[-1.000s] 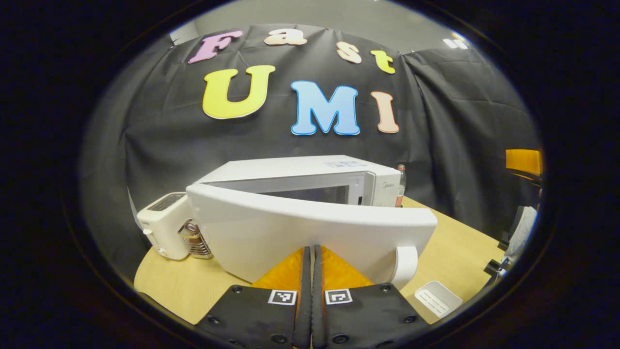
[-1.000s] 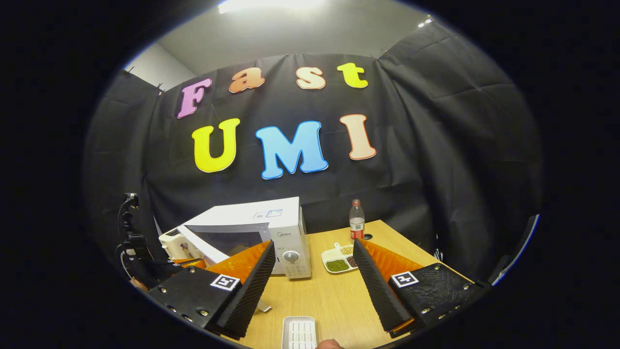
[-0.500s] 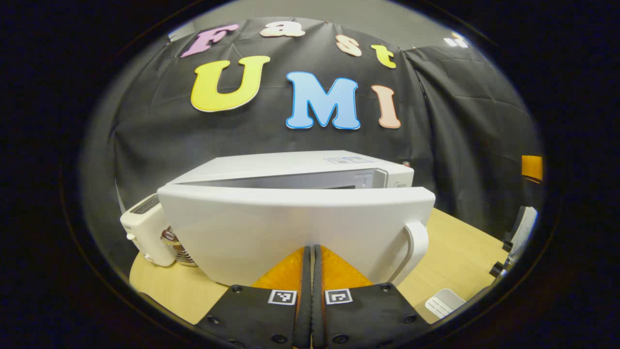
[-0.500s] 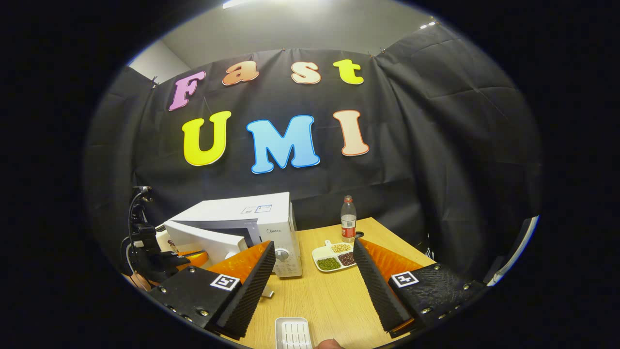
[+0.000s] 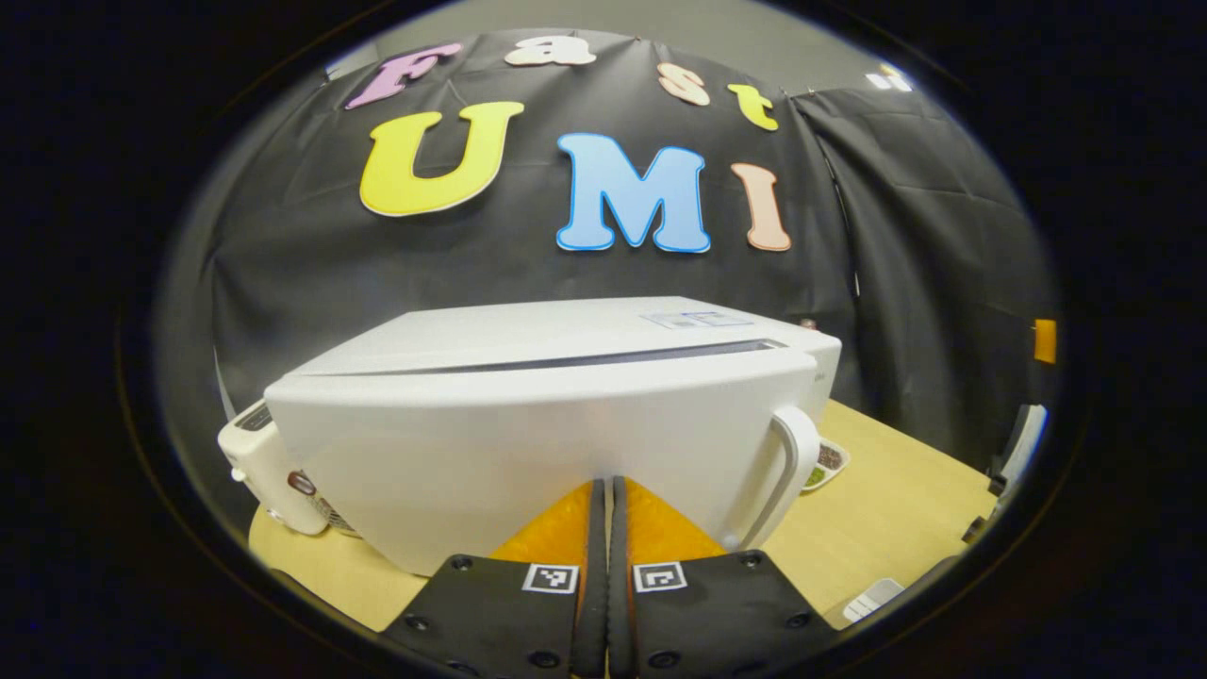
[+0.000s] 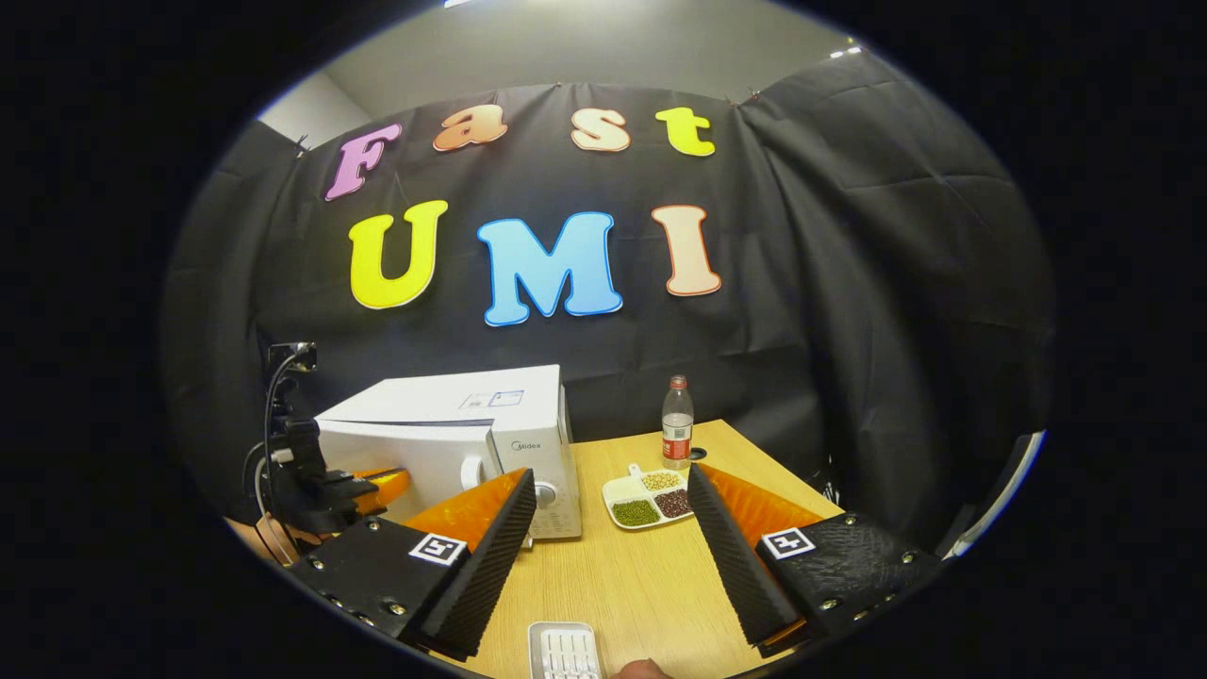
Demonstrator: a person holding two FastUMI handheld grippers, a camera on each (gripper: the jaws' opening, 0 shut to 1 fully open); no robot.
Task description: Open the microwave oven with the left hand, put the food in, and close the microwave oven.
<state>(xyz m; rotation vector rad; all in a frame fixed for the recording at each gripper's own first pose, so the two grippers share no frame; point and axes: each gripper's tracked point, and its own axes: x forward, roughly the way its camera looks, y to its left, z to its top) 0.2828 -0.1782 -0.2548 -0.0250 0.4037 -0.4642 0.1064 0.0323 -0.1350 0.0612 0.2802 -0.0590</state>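
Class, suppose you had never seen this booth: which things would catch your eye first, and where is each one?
The white microwave oven stands out, with the shut left tongs at its almost closed door. The open right tongs frame the wooden table, where a divided dish of beans sits beside a bottle.

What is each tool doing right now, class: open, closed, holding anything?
Left tool: closed, holding nothing, tips against the microwave door.
Right tool: open, holding nothing, above the table.

Smooth glossy white microwave door (image 5: 566,443), pale wood-grain table (image 6: 641,585), ribbed matt black claw pads (image 6: 490,556).
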